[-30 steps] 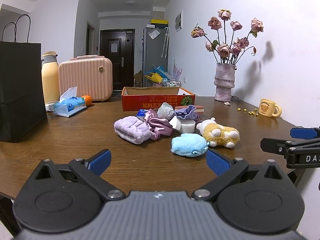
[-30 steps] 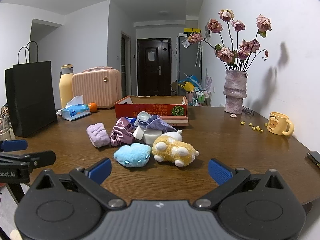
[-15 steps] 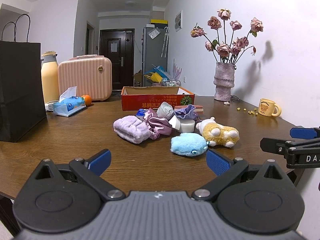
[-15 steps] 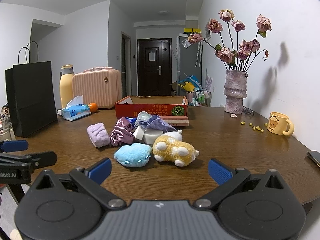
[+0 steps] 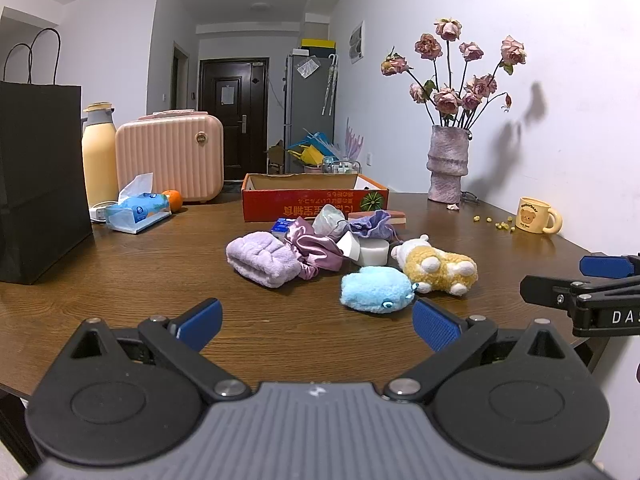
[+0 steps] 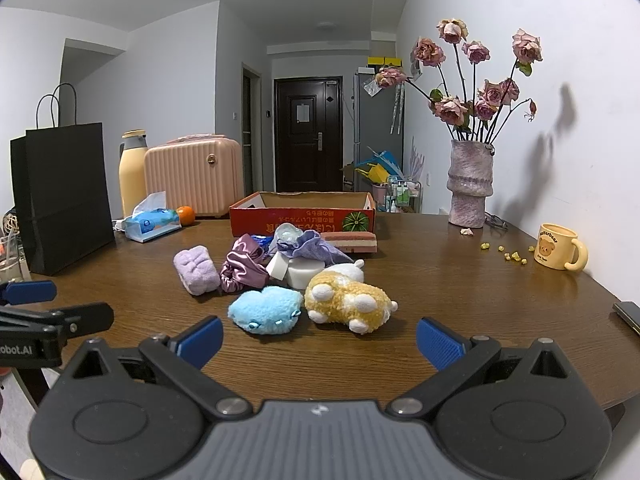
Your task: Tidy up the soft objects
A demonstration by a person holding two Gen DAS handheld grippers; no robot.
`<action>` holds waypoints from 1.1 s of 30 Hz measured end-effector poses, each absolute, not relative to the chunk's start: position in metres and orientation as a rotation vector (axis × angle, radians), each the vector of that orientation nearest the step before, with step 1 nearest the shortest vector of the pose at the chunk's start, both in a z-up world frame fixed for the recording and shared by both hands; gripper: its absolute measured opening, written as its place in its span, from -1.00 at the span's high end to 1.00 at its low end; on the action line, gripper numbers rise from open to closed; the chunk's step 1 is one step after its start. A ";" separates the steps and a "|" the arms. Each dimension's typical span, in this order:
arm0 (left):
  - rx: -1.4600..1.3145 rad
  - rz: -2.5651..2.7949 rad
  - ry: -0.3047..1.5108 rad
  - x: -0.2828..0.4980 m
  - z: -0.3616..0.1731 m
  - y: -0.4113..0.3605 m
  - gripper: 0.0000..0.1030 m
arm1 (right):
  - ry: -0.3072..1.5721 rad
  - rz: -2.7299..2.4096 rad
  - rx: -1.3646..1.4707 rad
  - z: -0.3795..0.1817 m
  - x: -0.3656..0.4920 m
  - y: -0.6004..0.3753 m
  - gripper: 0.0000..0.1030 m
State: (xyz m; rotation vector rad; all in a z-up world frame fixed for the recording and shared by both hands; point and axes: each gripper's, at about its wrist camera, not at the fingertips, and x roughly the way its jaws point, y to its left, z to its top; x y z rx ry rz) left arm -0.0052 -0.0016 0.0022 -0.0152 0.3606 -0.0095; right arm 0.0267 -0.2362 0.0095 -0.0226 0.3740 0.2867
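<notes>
A pile of soft things lies mid-table: a blue plush [image 5: 376, 289] [image 6: 266, 309], a yellow and white plush [image 5: 438, 269] [image 6: 348, 300], a lilac rolled towel [image 5: 262, 258] [image 6: 196, 270], a purple satin scrunchie [image 5: 316, 252] [image 6: 242, 270], a lavender pouch [image 5: 372, 226] [image 6: 310, 248] and white sponges [image 5: 372, 250] [image 6: 298, 270]. Behind them stands an open red cardboard box [image 5: 314, 202] [image 6: 302, 216]. My left gripper [image 5: 316, 322] is open and empty, short of the blue plush. My right gripper [image 6: 318, 340] is open and empty, just short of both plushes.
On the wooden table [image 5: 120, 280] stand a black paper bag [image 5: 38, 184], a yellow bottle [image 5: 98, 160], a pink case [image 5: 170, 156], a tissue pack [image 5: 138, 210], an orange [image 5: 174, 200], a vase of dried roses [image 5: 446, 168], a bear mug [image 5: 536, 216] and a phone [image 6: 628, 314].
</notes>
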 end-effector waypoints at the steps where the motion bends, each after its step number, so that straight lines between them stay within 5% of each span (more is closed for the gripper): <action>1: -0.015 -0.010 0.360 -0.005 0.002 -0.001 -1.00 | 0.374 0.286 -0.023 0.010 0.027 -0.237 -1.00; 33: -0.010 -0.016 0.353 -0.002 0.007 -0.006 -1.00 | 0.369 0.284 -0.027 0.011 0.028 -0.237 -1.00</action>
